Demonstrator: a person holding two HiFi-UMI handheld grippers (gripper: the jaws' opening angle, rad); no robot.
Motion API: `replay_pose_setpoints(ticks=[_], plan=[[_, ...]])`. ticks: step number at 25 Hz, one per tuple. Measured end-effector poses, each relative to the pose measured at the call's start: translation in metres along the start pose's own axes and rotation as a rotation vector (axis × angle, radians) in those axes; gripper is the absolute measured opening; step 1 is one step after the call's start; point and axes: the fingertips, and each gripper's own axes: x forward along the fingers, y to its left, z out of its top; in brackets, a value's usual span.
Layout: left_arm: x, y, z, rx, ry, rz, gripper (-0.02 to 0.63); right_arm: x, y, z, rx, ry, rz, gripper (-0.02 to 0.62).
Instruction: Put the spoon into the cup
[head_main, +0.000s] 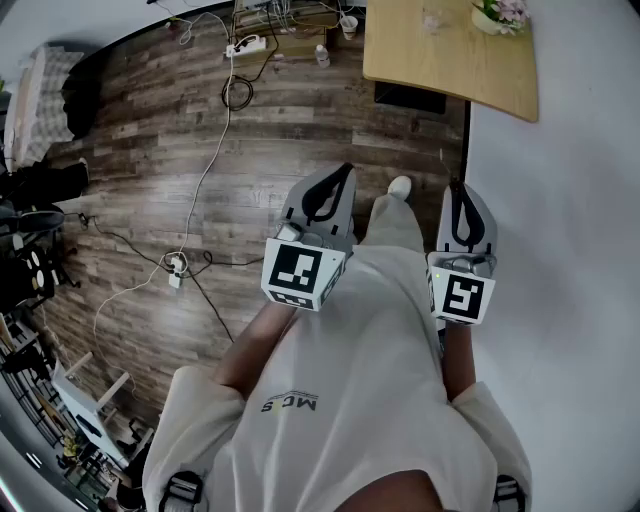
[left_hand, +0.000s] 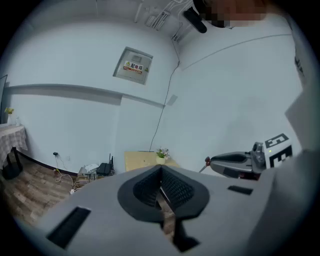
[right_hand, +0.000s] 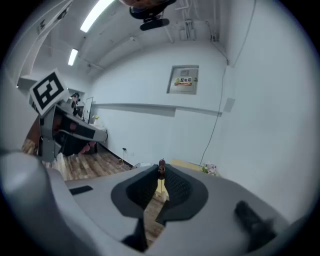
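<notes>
My right gripper (head_main: 456, 188) (right_hand: 161, 172) is held at waist height, its jaws closed on a thin thing with a red-brown end (right_hand: 161, 165). It looks like the spoon, and its tip pokes out past the jaws (left_hand: 206, 162). Beside it, my left gripper (head_main: 343, 172) (left_hand: 161, 169) has its jaws together and holds nothing. A wooden table (head_main: 450, 60) stands ahead with a faint clear vessel (head_main: 432, 18) on it; I cannot tell whether that is the cup.
A small flower pot (head_main: 500, 14) sits on the table's far end. A white wall (head_main: 580, 250) runs along the right. Cables (head_main: 205, 175) and a power strip (head_main: 175, 270) lie on the wood floor at left, with dark gear and furniture at the far left.
</notes>
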Motion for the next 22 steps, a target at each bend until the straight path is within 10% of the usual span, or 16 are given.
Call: replay_pose_setpoints(ticks=[5, 22], plan=[[-0.031, -0.022, -0.007, 0.017, 0.008, 0.003, 0.011, -0.041, 0.01, -0.022, 0.392, 0.021, 0.051, 0.055], [-0.011, -0.153, -0.016, 0.014, 0.024, 0.013, 0.011, -0.118, -0.071, -0.016, 0.361, -0.174, 0.101, 0.055]])
